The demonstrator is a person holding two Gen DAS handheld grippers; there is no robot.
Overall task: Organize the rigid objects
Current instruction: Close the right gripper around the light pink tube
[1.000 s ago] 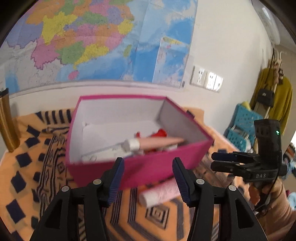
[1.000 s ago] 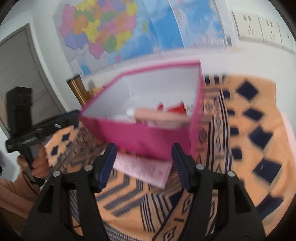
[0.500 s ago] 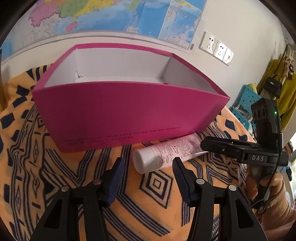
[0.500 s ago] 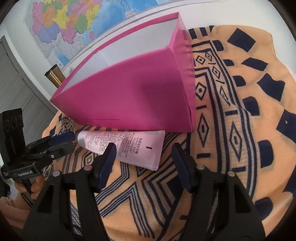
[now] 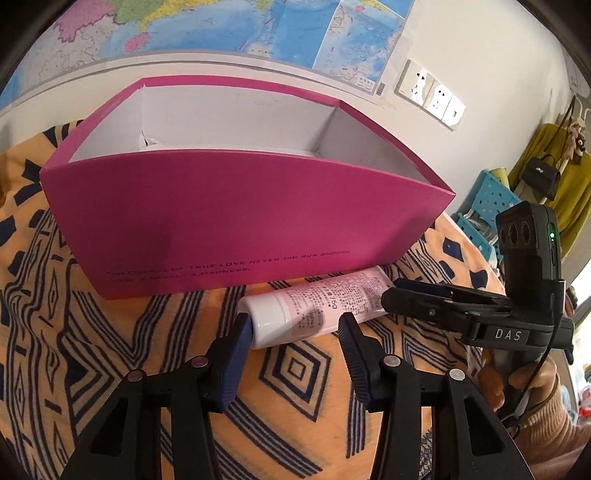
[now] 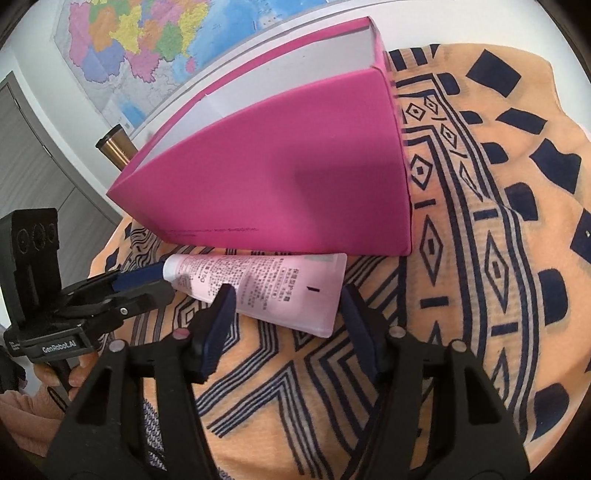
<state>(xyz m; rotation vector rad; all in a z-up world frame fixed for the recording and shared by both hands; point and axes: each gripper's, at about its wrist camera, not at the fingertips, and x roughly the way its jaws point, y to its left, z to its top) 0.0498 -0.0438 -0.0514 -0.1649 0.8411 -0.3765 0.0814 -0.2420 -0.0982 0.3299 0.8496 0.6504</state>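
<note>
Left wrist view: the left gripper point(image 5: 293, 334) hangs low with jaws spread wide around the cap end of the pink tube point(image 5: 314, 308), lying beside the magenta box point(image 5: 236, 221); the right gripper point(image 6: 286, 308) gapes at its flat end.

An orange cloth point(image 5: 303, 413) with dark blue diamond and stripe patterns is covering the surface. A colourful map point(image 5: 229, 26) is hanging on the white wall, with white wall sockets point(image 5: 430, 95) sitting to its right. A yellow garment point(image 5: 569, 192) and a black handbag point(image 5: 542, 173) are hanging beyond, above a blue basket point(image 5: 487, 199). A bronze flask point(image 6: 116, 146) is standing by a grey door point(image 6: 33, 166).
</note>
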